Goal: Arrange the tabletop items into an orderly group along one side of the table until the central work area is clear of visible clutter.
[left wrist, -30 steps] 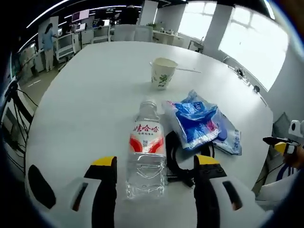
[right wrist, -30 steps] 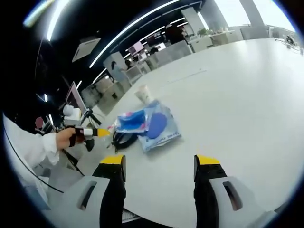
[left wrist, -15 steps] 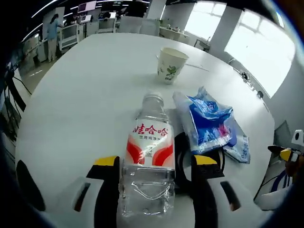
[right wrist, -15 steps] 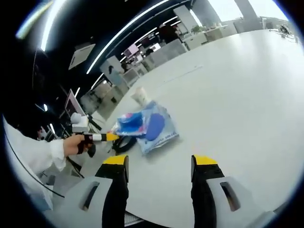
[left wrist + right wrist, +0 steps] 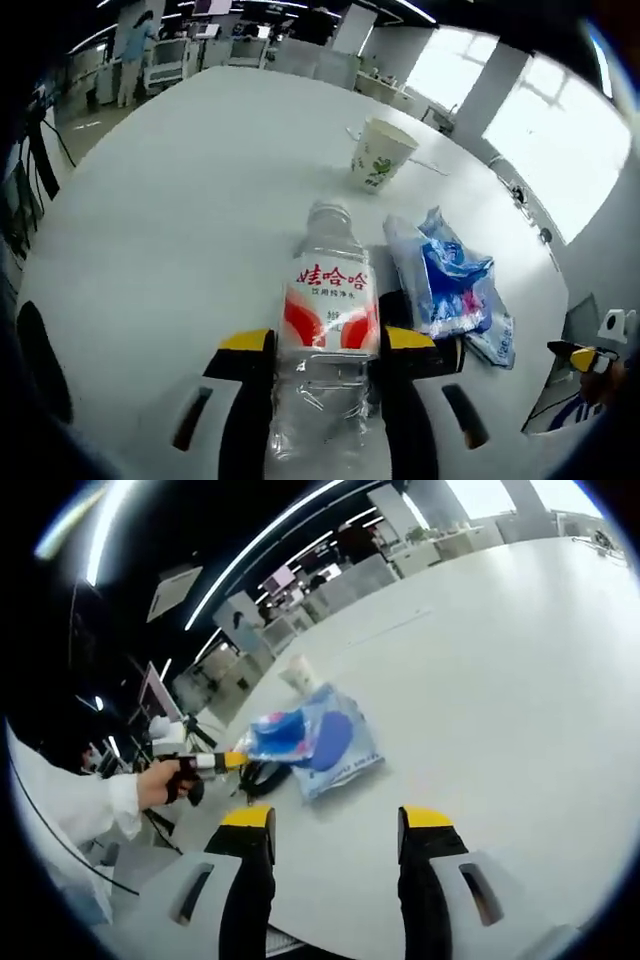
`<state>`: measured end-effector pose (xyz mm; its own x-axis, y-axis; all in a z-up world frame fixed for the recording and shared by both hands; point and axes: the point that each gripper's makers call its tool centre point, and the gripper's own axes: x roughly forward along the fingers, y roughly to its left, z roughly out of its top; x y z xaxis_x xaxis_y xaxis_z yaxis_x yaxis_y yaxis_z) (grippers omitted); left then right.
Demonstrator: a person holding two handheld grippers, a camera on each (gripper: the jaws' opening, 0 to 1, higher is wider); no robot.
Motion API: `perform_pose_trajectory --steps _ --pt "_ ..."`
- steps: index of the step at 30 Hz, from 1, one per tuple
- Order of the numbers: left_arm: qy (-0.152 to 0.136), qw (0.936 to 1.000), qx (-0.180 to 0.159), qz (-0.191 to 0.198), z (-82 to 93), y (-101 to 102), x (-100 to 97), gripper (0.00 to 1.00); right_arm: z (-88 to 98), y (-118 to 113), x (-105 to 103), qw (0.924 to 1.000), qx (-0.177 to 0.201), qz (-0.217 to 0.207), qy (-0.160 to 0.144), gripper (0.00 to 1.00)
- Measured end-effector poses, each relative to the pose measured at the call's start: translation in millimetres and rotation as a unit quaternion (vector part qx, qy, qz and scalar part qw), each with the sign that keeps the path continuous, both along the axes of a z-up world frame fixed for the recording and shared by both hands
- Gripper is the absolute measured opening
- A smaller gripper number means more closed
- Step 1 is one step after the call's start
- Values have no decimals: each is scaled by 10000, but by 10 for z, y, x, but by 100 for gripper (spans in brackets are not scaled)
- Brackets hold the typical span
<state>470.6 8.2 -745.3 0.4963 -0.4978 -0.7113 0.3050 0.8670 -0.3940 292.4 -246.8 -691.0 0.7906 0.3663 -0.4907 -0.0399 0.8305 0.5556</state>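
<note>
The left tongs (image 5: 322,345) are closed around the lower body of a clear water bottle (image 5: 327,340) that lies on its side on the white worktop (image 5: 170,190), its cap end pointing away toward a paper cup (image 5: 381,155). Just beside the bottle, on its right, lie blue plastic packets (image 5: 450,285) with a black cable (image 5: 400,305) partly under them. The bottle looks thin and almost empty, so I judge that a strong squeeze may crush it, or let it slip forward out of the jaws, because the grip is near the bottom end and the body is round. If it is swung to the side, its cap end could push the cup over or drag the packets and cable into the middle. The right tongs (image 5: 328,825) are open and grip nothing, above the bare worktop near its edge; the packets (image 5: 315,742) and the cup (image 5: 298,673) lie further ahead, so this side cannot steady anything if the bottle rolls away.
</note>
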Motion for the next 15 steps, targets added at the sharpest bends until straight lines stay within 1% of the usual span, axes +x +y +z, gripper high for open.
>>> perform_pose_trajectory --steps 1,2,3,5,6,7,8,9,10,11,13,15 --pt "55 9998 -135 112 13 2 -11 40 -1 2 3 10000 3 6 3 47" --pt "129 9989 -363 272 30 7 -18 39 -2 3 5 10000 6 6 7 46" --pt "178 9978 -480 418 35 33 -27 39 0 2 10 10000 13 -5 9 46" --pt "248 9930 -856 769 55 68 -32 38 8 4 16 10000 23 -2 3 46" --pt "387 9860 -1232 1058 74 73 -38 38 15 9 19 10000 20 11 -2 46" --pt "399 9827 -1388 1163 86 76 -35 37 20 12 22 10000 13 24 -7 46" --pt "475 9766 -1645 1298 96 76 -50 38 23 15 25 10000 7 34 -7 46" --pt "409 9774 -1622 1294 95 101 -61 37 26 18 28 10000 11 40 -12 46" --pt "326 9830 -1407 1131 86 118 -101 37 26 20 31 10000 14 44 -10 46" --pt "267 9851 -1332 1056 90 120 -113 37 25 22 32 10000 13 48 -6 46" --pt "199 9846 -1365 1077 129 125 -122 37 30 33 35 10000 12 59 -4 46" --pt "116 9826 -1438 1169 169 148 -101 36 46 49 47 10000 54 58 -28 46"
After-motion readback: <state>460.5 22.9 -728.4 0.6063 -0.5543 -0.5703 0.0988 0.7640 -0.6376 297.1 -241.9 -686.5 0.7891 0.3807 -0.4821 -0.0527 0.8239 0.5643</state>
